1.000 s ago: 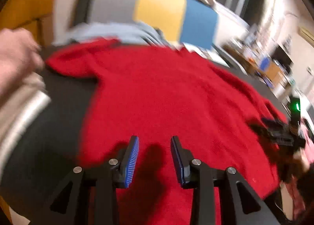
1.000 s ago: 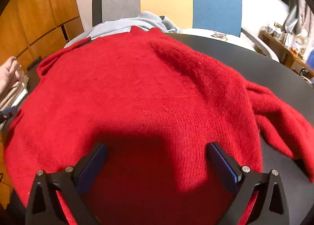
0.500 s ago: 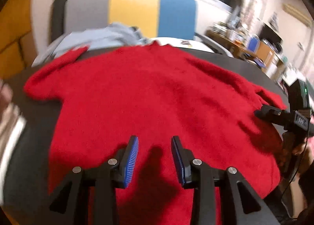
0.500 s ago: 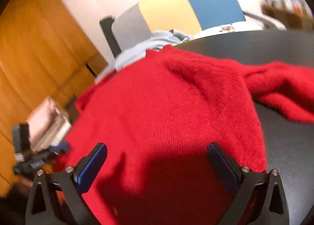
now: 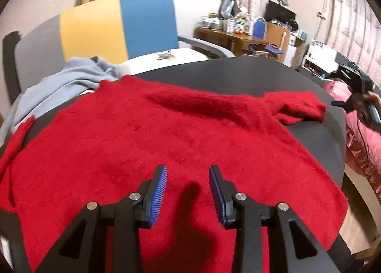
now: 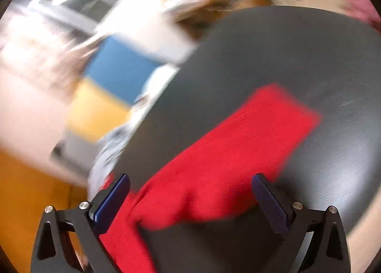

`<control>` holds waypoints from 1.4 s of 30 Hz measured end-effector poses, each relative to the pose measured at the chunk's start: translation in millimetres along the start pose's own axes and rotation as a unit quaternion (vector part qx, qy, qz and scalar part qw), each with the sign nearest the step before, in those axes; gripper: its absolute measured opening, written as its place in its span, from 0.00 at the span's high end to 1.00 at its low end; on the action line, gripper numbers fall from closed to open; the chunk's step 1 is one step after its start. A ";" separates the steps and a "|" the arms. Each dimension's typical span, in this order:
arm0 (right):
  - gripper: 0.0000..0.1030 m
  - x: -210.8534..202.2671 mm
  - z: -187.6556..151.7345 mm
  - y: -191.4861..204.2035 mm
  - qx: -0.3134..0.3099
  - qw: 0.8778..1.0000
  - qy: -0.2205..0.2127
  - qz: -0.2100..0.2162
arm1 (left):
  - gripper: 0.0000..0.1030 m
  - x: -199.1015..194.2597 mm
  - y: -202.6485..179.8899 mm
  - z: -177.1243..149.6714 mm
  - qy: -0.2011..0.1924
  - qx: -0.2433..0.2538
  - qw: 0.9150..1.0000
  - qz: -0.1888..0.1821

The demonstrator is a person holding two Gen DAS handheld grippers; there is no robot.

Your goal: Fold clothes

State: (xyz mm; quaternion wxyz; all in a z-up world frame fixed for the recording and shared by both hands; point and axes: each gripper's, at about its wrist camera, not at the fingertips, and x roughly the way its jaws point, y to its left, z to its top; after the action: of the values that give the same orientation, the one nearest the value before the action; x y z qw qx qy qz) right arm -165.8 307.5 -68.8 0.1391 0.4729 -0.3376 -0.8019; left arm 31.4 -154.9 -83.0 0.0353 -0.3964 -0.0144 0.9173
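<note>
One red sweater (image 5: 166, 134) lies spread flat over most of the dark round table (image 5: 238, 75), its body reaching the near edge. At the table's left edge one sleeve (image 5: 16, 139) hangs partly over the rim. At the far left edge a pale blue garment (image 5: 64, 79) is bunched, touching the sweater's neck side and draped toward a chair (image 5: 114, 27) with grey, yellow and blue panels.

The left gripper (image 5: 188, 175) hovers over the near middle of the sweater, its blue-padded jaws a modest gap apart and empty; whether the tips touch the knit cannot be told, though their shadow falls on the fabric just below.

Toward the right edge the other sleeve (image 5: 295, 106) lies stretched out on bare tabletop, its cuff near the rim. The right gripper (image 5: 352, 106) shows there in the left wrist view, just beyond the cuff, held by a hand (image 5: 371, 99) beside pink cloth (image 5: 362, 149).

The right wrist view is heavily blurred. In it the right gripper (image 6: 190, 189) has its jaws spread wide, with the sleeve (image 6: 226, 153) running between them; nothing is clamped.
</note>
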 end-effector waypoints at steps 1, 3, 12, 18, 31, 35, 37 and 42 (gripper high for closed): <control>0.00 0.6 15.9 -11.0 0.022 0.999 0.000 -0.024 | 0.64 4.4 -1.9 -1.1 0.005 -0.001 1.000 -0.003; 0.00 6.2 35.1 -14.9 0.018 0.998 -0.009 -0.065 | 0.64 14.7 -3.2 -5.0 0.022 -0.006 1.000 -0.011; 0.00 97.5 42.7 35.9 -0.213 0.940 0.088 -0.250 | 0.59 24.1 12.8 -26.8 0.021 -0.049 0.997 -0.048; 0.11 119.8 14.4 51.7 -0.297 0.903 0.124 -0.285 | 0.49 25.9 10.4 -27.9 0.013 -0.052 0.997 -0.056; 0.89 54.0 2.4 187.1 -0.417 0.887 -0.076 -0.183 | 0.40 23.0 7.2 -28.8 0.009 -0.057 0.996 -0.069; 0.89 25.7 -78.7 271.0 -0.558 0.814 -0.131 -0.090 | 0.43 16.7 37.7 -32.2 0.002 -0.150 0.980 -0.127; 0.88 18.5 -150.0 287.9 -0.638 0.758 -0.123 -0.056 | 0.46 11.7 46.0 -32.0 0.006 -0.168 0.977 -0.131; 0.88 24.3 -225.3 259.2 -0.684 0.726 -0.058 -0.048 | 0.45 -10.2 47.2 -21.5 0.012 -0.130 0.987 -0.098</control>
State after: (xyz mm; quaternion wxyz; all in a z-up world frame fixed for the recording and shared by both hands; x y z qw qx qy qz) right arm -11.3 11.9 16.4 0.3667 0.2179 0.3182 -0.8466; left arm 51.5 -202.8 -93.0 0.0736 -0.4056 -0.1721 0.8947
